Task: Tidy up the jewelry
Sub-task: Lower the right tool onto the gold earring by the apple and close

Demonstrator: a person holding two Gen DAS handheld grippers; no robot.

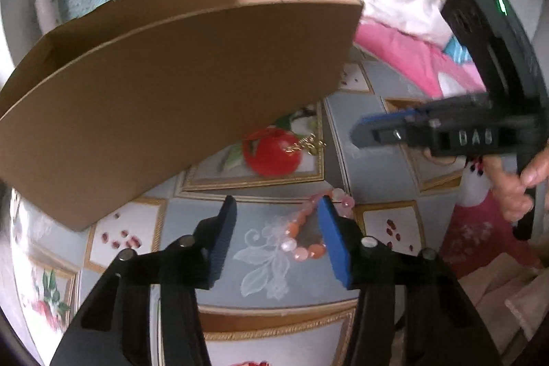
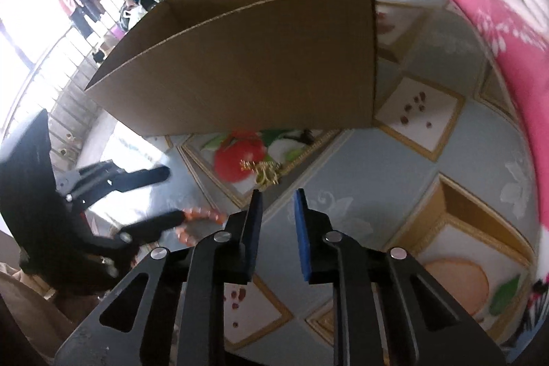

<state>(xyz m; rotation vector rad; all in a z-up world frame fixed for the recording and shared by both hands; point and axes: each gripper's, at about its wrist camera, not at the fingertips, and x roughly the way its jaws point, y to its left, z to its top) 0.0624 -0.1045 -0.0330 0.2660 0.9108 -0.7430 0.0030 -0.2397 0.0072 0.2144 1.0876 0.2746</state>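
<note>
**Bracelet between the left jaws, chain ahead of the right**

The left gripper (image 1: 276,211) stands with its jaws apart, straddling one side of the bead bracelet (image 1: 308,228): its right pad sits over the loop, the beads lie inside the gap, and no pad presses on them. The loop lies flat on the tablecloth (image 1: 360,132), stretched roughly along the fingers' line. The right gripper (image 2: 278,194) has its jaws narrow but parted, nothing between them; the gold chain (image 2: 264,172) lies just ahead of its tips, on the printed red fruit. Each hand is nearer its own piece. The box (image 1: 171,84) stands open behind both.
</note>
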